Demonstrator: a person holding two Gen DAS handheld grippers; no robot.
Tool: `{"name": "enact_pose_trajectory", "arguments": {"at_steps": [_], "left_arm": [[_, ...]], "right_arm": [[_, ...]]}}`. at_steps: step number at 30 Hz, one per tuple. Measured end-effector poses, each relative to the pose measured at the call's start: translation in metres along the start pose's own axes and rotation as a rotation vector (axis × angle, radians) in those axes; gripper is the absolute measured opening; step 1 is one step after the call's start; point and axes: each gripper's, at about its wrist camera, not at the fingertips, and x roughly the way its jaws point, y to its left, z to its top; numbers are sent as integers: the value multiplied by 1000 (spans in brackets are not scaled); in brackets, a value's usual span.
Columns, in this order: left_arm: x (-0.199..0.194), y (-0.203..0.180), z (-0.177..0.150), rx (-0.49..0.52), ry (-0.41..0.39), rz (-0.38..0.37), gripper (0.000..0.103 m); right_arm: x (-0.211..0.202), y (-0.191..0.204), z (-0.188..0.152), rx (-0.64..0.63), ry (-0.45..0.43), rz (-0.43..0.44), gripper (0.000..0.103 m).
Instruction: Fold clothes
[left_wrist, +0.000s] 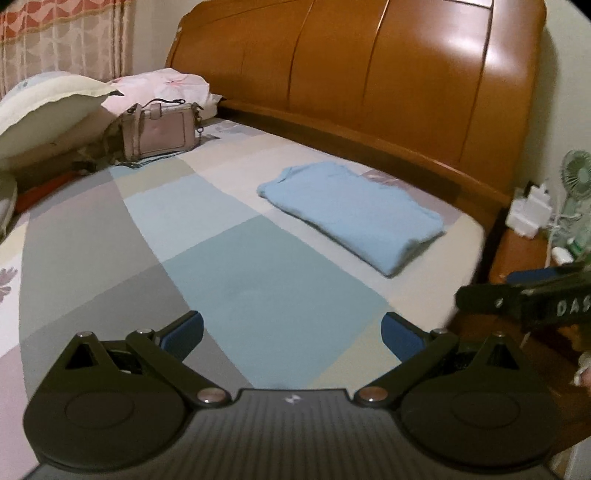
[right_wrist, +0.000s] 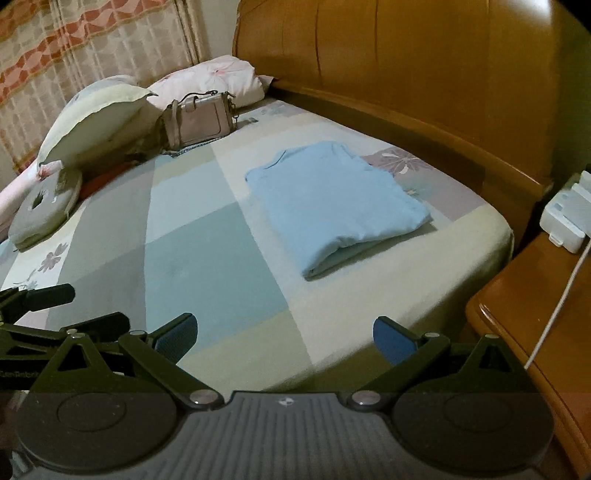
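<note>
A light blue garment lies folded into a flat rectangle on the bed, near the headboard side. My left gripper hangs open over the patchwork sheet, well short of the garment, with nothing between its blue pads. My right gripper is open too, above the near edge of the bed and empty. The right gripper's body shows at the right edge of the left wrist view. The left gripper's body shows at the lower left of the right wrist view.
The bed sheet is a pastel patchwork. A pink handbag and pillows sit at the far left. A wooden headboard runs behind. A wooden nightstand with a white charger and a small fan stands at the right.
</note>
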Motion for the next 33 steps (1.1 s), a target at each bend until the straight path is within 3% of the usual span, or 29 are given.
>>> {"name": "enact_pose_trajectory", "arguments": {"at_steps": [11, 33], "left_arm": [[-29, 1, -1, -23, -23, -25, 102], [-81, -18, -36, -92, -57, 65, 102]], "right_arm": [[-33, 24, -12, -41, -34, -21, 103], [-79, 36, -52, -98, -79, -14, 103]]}}
